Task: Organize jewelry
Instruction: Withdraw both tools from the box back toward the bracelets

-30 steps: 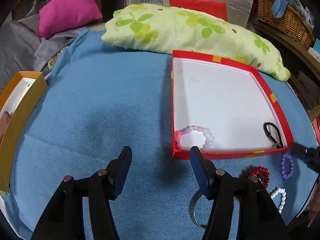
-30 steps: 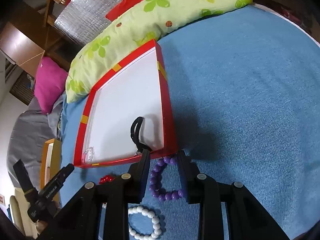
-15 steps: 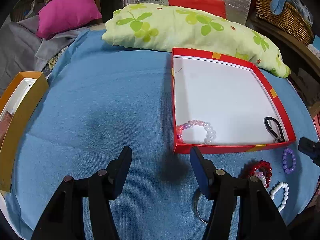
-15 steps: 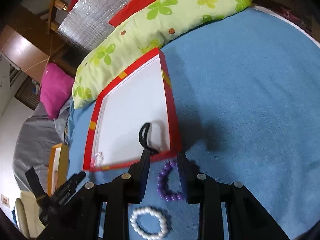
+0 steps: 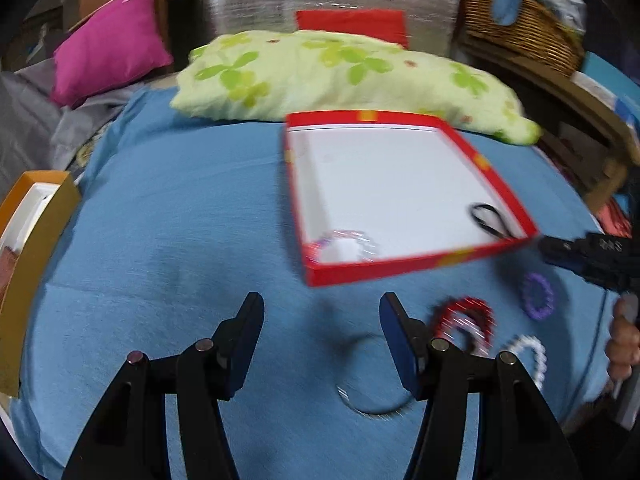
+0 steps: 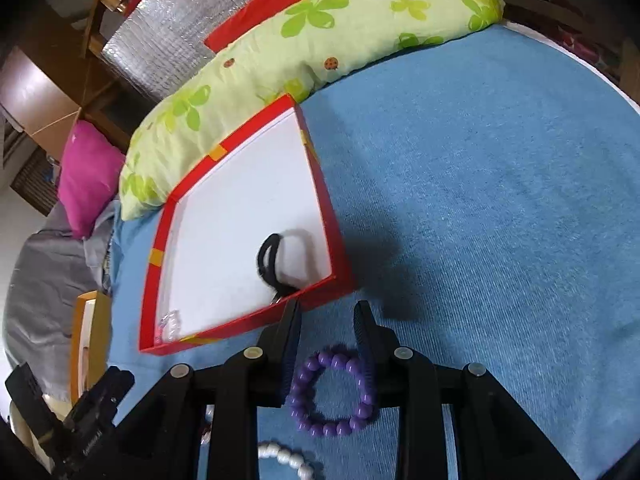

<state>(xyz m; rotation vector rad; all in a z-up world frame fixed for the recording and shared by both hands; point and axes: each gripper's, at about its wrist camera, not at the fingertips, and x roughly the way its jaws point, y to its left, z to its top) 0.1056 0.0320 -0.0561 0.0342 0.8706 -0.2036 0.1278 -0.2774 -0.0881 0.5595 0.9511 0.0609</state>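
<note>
both grippers tip steeply down over the blue cloth [image 5: 168, 216]. the left gripper [image 5: 322, 312] hangs with its jaws well apart and nothing between them – only bare cloth, with a metal ring [image 5: 372, 402] lying just below its right finger. the right gripper [image 6: 326, 320] sits low near the red box [image 6: 332, 216], its jaws narrow and parted, not pinching anything; the purple bracelet [image 6: 334, 392] lies flat on the cloth under and between its fingers. a hand [image 5: 624, 340] shows at the edge of the left view, wrapped round the right gripper's handle. inside the box lie a black hair tie [image 6: 272, 264] in the near corner and a pale bead bracelet [image 5: 346, 244]. a red bracelet [image 5: 464, 320] and a white bracelet [image 5: 528, 354] wait on the cloth outside – close to the purple one.
</note>
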